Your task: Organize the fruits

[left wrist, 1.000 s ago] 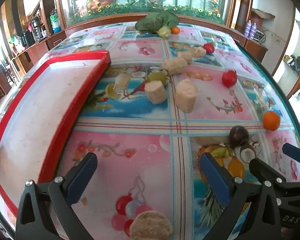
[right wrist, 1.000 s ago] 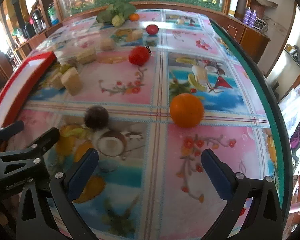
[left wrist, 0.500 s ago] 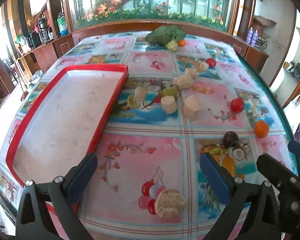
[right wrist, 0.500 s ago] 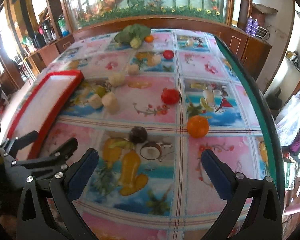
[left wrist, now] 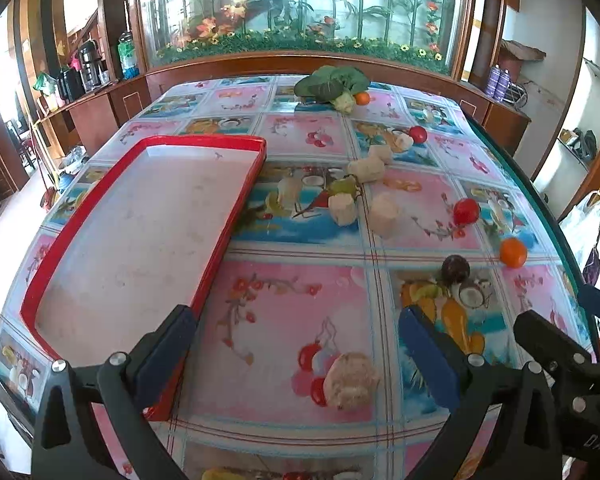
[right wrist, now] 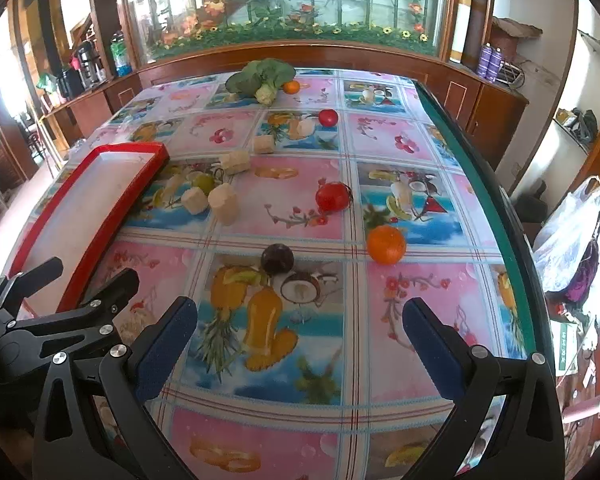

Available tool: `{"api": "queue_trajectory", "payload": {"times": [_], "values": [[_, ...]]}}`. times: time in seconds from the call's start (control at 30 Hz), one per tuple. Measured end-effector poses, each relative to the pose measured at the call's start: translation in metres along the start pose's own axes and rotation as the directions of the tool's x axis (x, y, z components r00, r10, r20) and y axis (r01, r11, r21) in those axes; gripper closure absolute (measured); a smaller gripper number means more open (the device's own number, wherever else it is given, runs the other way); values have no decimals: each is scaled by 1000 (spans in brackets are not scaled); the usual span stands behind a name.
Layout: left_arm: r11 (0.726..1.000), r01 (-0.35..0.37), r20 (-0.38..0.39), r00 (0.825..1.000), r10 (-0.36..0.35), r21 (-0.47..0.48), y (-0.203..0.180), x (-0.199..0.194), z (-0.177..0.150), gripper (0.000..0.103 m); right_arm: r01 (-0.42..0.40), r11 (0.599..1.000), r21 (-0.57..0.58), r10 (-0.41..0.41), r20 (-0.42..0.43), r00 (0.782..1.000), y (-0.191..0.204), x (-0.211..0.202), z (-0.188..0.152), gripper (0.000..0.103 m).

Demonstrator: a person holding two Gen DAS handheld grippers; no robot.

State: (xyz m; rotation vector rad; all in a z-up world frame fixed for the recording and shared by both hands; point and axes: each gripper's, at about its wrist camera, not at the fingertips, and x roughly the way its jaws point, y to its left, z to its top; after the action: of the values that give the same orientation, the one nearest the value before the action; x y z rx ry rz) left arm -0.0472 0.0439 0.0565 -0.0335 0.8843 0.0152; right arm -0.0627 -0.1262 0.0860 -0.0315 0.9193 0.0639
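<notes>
Both tongs, left (left wrist: 296,356) and right (right wrist: 300,344), gape wide and empty above the surface (right wrist: 292,192). Scattered there: two tomatoes (right wrist: 332,197), two oranges (right wrist: 386,245), one dark round fruit (right wrist: 277,259), perhaps seven pale chunks (left wrist: 384,213). Red tray (left wrist: 236,208) holds nothing.

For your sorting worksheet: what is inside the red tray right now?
Nothing visible: the red tray shows only its bare white floor, while the fruits lie on the tablecloth outside it. The left gripper hides the tray's near corner, so that spot cannot be checked.
</notes>
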Motion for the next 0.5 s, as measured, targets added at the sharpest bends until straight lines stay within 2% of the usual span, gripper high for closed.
{"api": "queue_trajectory", "payload": {"times": [0.5], "values": [[999, 32, -12, 999, -31, 43, -3, -1, -10, 0, 37, 999, 33, -37, -16, 999, 1, -3, -19, 0]]}}
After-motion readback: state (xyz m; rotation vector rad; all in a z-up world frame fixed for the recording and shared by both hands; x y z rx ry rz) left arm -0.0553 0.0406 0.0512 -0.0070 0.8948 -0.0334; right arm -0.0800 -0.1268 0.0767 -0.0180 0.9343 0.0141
